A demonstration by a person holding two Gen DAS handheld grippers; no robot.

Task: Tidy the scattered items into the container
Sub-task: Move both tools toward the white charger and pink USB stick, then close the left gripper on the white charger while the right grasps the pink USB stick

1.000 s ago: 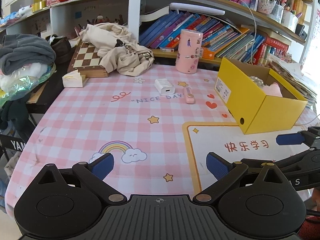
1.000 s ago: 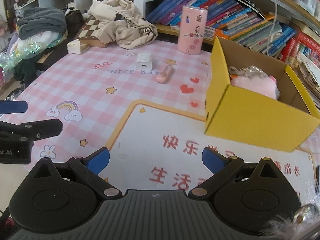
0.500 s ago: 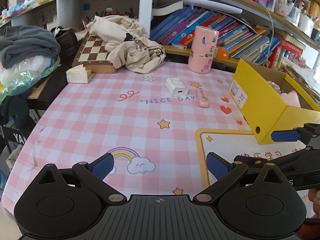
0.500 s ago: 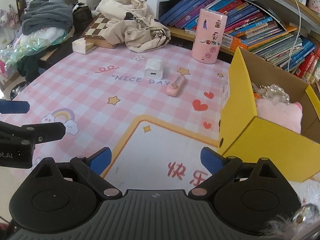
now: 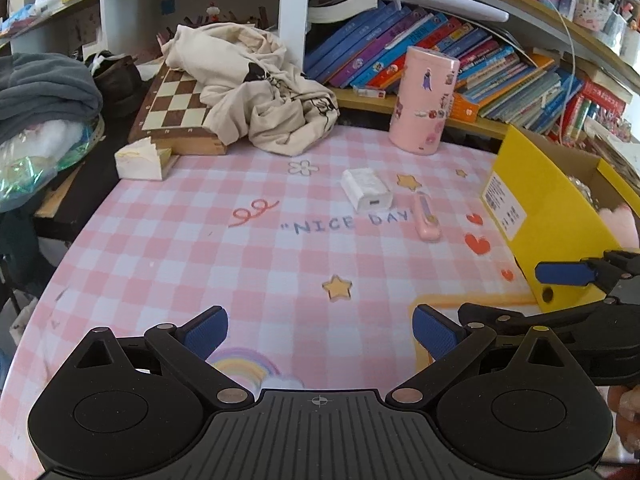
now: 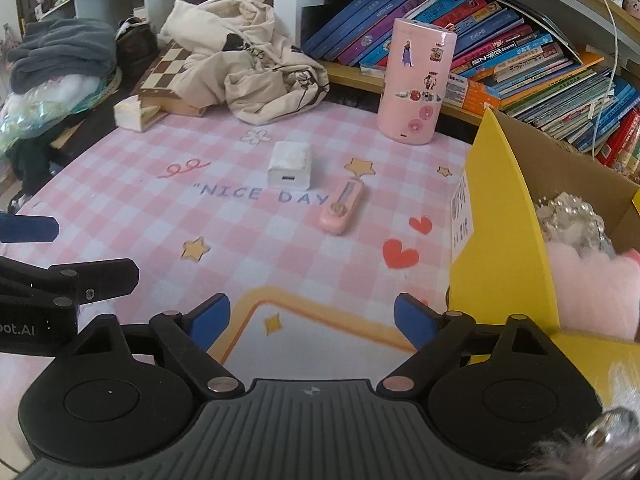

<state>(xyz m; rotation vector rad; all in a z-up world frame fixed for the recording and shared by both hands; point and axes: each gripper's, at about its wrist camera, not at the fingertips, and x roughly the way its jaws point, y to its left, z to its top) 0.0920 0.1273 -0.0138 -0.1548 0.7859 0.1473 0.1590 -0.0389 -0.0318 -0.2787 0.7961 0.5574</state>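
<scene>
A pink checked tablecloth covers the desk, with leaning books on the shelf behind.

From the left wrist, the left gripper hangs wide open and empty. The white charger sits at about 12 o'clock from it, the pink utility knife at 1 o'clock, and the yellow box at 2 o'clock. All three stand larger than a second ago, so this hand has come closer.

From the right wrist, the right gripper has just been narrowing slightly, with nothing between its jaws. The knife lies at 12 o'clock, the charger at 11, the box at 3. Both loose items remain outside the box, so I judge that a pickup comes next.
</scene>
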